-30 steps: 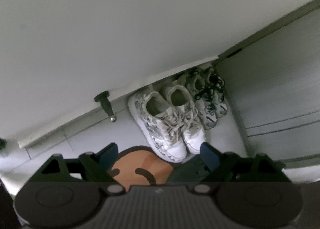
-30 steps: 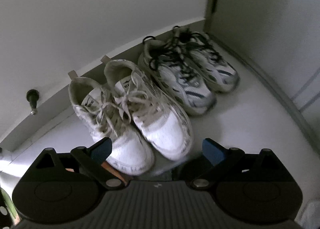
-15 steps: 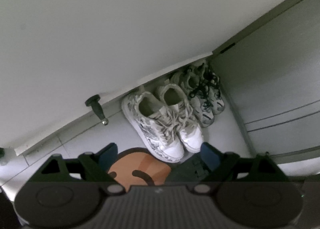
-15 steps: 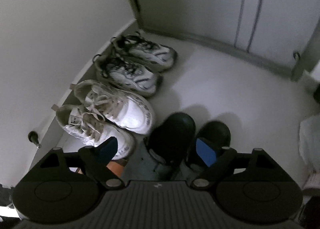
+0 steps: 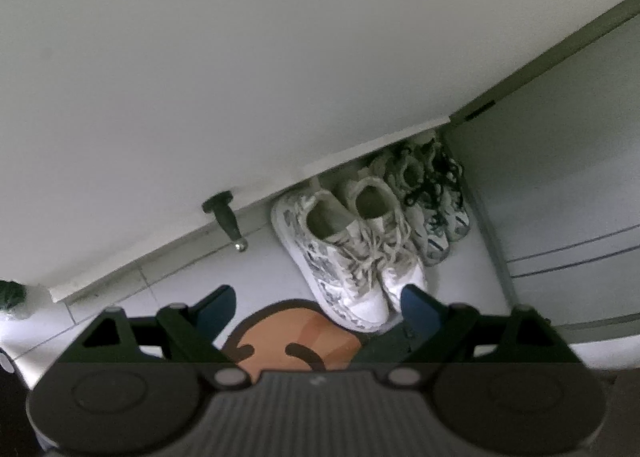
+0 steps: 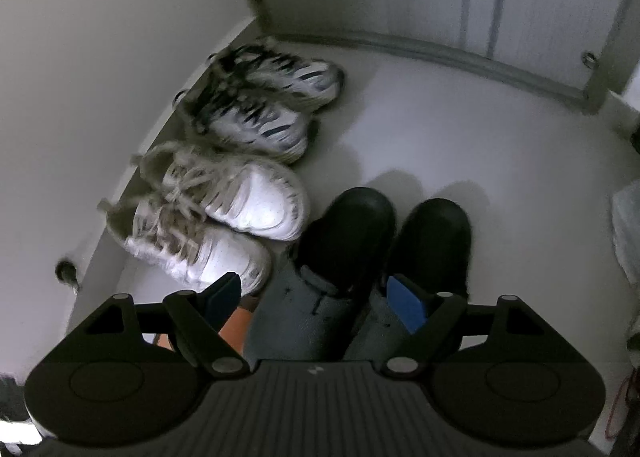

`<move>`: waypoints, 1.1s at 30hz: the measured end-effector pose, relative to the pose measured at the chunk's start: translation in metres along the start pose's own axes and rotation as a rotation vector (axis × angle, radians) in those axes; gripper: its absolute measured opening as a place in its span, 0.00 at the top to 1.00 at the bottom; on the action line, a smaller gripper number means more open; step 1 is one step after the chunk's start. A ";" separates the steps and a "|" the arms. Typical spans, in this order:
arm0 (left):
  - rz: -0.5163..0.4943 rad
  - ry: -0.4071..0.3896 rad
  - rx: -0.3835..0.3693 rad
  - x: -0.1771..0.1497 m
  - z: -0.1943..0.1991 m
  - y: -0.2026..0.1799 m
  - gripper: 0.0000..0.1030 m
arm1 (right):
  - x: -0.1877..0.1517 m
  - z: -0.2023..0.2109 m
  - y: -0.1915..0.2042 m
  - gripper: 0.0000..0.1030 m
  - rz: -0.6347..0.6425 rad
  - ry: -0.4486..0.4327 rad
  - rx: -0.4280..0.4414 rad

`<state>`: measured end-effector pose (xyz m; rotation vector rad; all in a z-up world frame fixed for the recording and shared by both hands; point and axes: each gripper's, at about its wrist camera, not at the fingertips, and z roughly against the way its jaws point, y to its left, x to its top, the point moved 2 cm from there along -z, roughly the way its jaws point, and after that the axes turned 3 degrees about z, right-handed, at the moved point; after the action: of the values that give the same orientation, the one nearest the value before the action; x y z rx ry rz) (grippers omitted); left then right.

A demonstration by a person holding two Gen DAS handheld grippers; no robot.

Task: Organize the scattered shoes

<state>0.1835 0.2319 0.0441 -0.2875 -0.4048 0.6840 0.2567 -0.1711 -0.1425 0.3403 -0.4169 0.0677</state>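
Both grippers, left [image 5: 316,303] and right [image 6: 316,293], hang with jaws open and empty near the white sneakers [image 6: 224,217], light, soft shoes best pinched at the stiffer heel collar.

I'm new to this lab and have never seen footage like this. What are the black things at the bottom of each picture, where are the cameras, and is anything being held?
The black shapes are two hand-held grippers, one in each of a person's hands. Each carries a camera looking forward along its two blue-tipped fingers, so one picture comes from the left gripper and the other from the right gripper.

On the pale floor, against the wall, two pairs stand side by side: white sneakers and grey sneakers with black laces. The black shoes with trouser legs are the person's own feet. An orange mat with a face lies below the left gripper.

Nothing is held: both grippers are open and empty.
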 end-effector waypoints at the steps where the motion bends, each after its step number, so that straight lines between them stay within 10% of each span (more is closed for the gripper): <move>1: 0.001 0.001 0.001 0.000 0.000 0.000 0.12 | -0.001 -0.006 0.007 0.18 0.012 0.005 0.008; 17: 0.021 -0.006 0.034 0.009 0.007 0.024 0.12 | -0.020 -0.104 0.147 0.10 0.191 -0.010 0.054; 33: 0.000 0.023 0.073 0.014 -0.004 0.036 0.12 | -0.042 -0.195 0.234 0.06 0.263 -0.101 -0.161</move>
<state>0.1755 0.2676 0.0307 -0.2262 -0.3572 0.6937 0.2619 0.1151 -0.2548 0.1290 -0.5620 0.2729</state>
